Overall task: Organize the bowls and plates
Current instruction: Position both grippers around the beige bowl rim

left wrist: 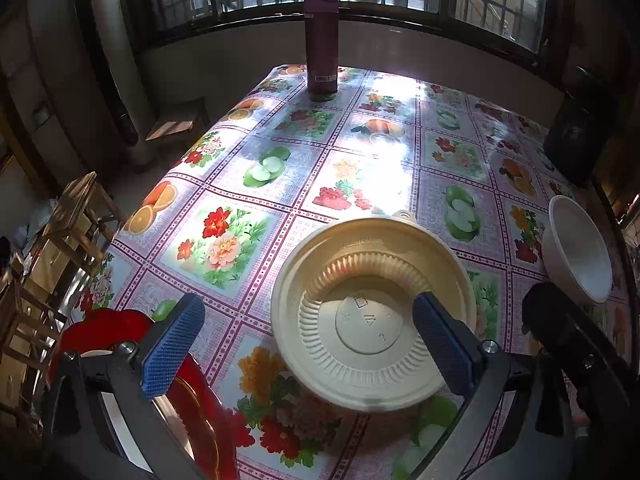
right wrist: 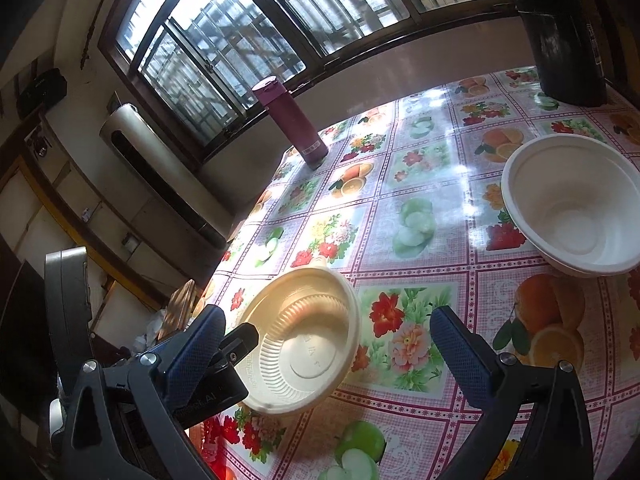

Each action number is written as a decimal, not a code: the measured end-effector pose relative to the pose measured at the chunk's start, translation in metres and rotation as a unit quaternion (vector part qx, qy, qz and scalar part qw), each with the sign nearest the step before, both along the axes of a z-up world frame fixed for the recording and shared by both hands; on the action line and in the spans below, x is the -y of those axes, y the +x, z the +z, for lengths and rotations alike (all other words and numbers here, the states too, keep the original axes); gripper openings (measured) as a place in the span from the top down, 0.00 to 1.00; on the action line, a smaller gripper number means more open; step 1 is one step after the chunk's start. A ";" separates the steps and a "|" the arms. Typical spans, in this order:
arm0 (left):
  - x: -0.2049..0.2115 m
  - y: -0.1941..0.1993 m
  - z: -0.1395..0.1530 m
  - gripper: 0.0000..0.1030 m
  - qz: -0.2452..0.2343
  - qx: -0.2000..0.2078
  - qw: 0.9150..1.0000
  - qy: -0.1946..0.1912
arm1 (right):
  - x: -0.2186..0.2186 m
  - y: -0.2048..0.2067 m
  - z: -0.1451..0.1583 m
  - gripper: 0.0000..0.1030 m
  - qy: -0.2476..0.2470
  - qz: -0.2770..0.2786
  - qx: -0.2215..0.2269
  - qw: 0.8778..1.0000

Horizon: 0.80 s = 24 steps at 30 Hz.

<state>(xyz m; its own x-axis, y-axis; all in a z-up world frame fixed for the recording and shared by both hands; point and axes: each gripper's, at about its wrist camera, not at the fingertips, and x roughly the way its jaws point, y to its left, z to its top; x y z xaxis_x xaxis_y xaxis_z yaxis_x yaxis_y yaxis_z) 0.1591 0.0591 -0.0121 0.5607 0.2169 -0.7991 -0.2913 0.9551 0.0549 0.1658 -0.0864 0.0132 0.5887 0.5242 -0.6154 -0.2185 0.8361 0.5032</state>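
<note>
A cream ribbed bowl (left wrist: 372,312) stands upright on the flowered tablecloth (left wrist: 280,140), near the front edge. My left gripper (left wrist: 308,346) is open wide. Its right finger (left wrist: 444,344) lies over the bowl's right side, and its left finger (left wrist: 172,348) is outside the bowl, above a red plate (left wrist: 108,328). In the right wrist view the same cream bowl (right wrist: 304,340) sits low and left, and my right gripper (right wrist: 328,356) hangs open above the cloth just right of it, holding nothing. A white bowl (right wrist: 572,204) stands upright farther right; it also shows as the white bowl (left wrist: 576,248) by the right table edge.
A purple flask (left wrist: 322,40) stands at the table's far edge below the window. A tall black container (right wrist: 560,32) is at the far right corner. Wooden stools (left wrist: 76,216) stand left of the table. The red plate (right wrist: 212,440) reaches the front edge.
</note>
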 end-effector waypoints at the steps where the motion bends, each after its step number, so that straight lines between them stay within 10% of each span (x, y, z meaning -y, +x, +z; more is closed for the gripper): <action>1: 0.000 0.001 0.001 0.00 -0.001 -0.002 1.000 0.003 | 0.000 0.000 0.000 0.00 0.002 0.000 0.000 1.000; 24: -0.021 0.006 0.008 0.00 0.020 0.001 1.000 -0.005 | -0.004 0.000 -0.002 0.00 -0.003 0.003 -0.002 1.000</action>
<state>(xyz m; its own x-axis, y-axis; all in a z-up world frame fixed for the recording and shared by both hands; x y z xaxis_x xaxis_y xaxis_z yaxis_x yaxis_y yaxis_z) 0.1655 0.0806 -0.0042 0.5541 0.2303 -0.7999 -0.3288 0.9434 0.0438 0.1659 -0.0824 0.0114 0.5830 0.5245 -0.6205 -0.2215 0.8374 0.4997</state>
